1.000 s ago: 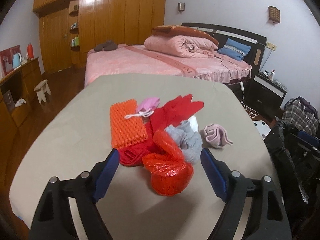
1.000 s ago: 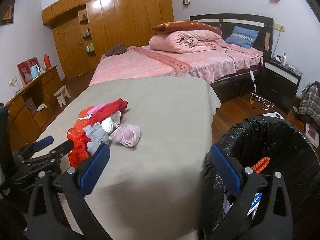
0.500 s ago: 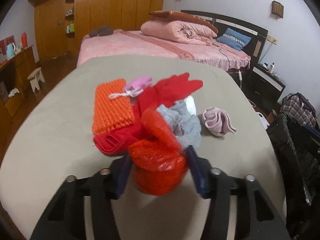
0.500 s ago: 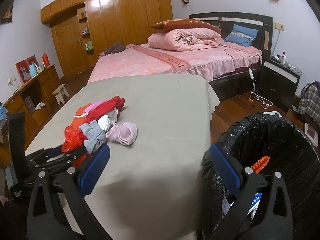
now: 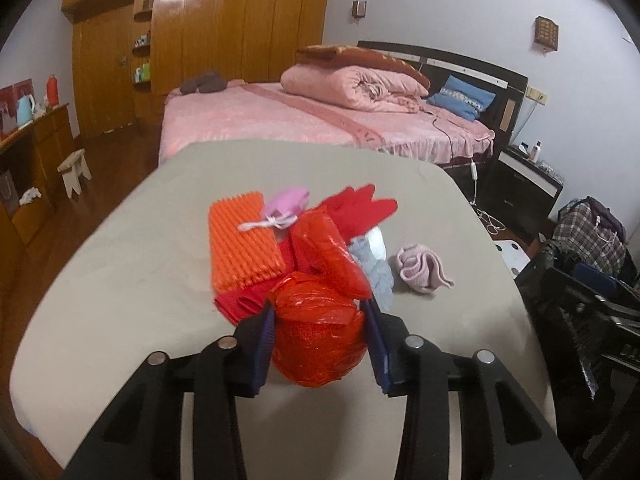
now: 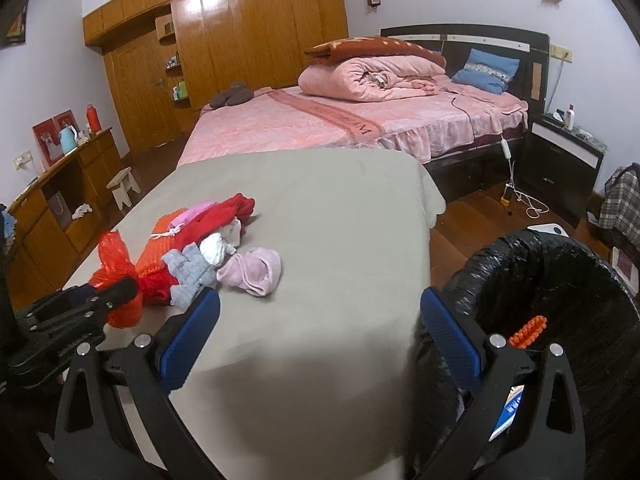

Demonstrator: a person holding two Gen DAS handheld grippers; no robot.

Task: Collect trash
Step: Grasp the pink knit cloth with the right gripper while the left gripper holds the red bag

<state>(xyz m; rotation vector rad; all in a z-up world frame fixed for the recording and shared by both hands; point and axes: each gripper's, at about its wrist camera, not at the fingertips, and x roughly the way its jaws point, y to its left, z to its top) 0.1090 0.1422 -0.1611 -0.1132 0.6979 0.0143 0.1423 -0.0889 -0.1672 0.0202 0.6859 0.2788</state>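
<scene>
Now | left tongs [image 5: 320, 334] closing on red bag [image 5: 318, 336] | right tongs [image 6: 320, 326] wide | socks [image 5: 420, 268] beside

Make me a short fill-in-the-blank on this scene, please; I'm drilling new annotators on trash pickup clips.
1. The left gripper is closing on a knotted plastic bag coloured ____.
2. The bin beside the table has a liner coloured ____.
3. The right gripper holds ____.
4. The white cord lies on the ____ spiky mat.

Missing words: red; black; nothing; orange
</scene>
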